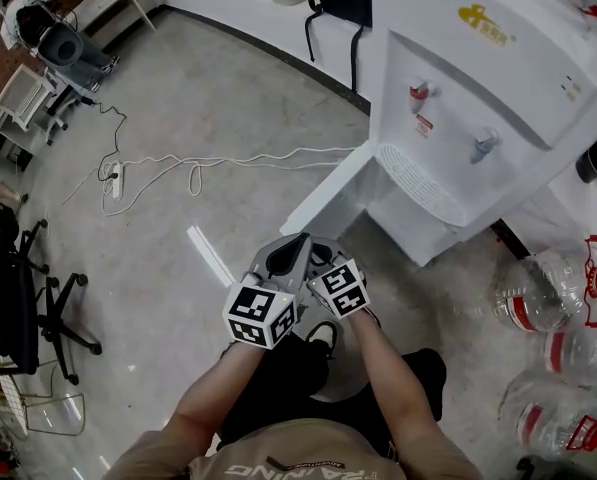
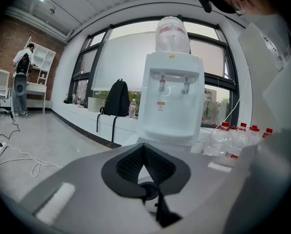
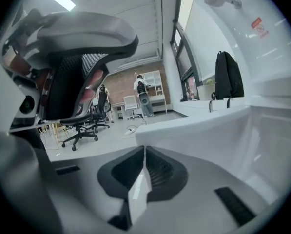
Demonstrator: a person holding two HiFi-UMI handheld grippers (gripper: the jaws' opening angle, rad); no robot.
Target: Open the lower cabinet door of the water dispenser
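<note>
Closest in, the left claw (image 2: 143, 147) and right claw (image 3: 144, 150) sit side by side at 6 o'clock, each with jaws together on nothing. Just beyond them the lower cabinet door (image 1: 330, 190) already stands swung out from the water dispenser (image 1: 478, 98) at 1 o'clock, so opening looks all but done; next would be backing clear or nudging it wider. Its leaf runs from the hinge toward 7 o'clock, free edge facing the claws

The person's left forearm (image 1: 213, 393) and right forearm (image 1: 403, 383) reach forward and draw in toward each other, so the two grippers sit side by side with their marker cubes (image 1: 261, 315) close together. The left gripper (image 2: 144, 147) has its fingers (image 2: 130, 165) pressed together, empty. The right gripper (image 3: 144, 150) is likewise closed on nothing.
</note>
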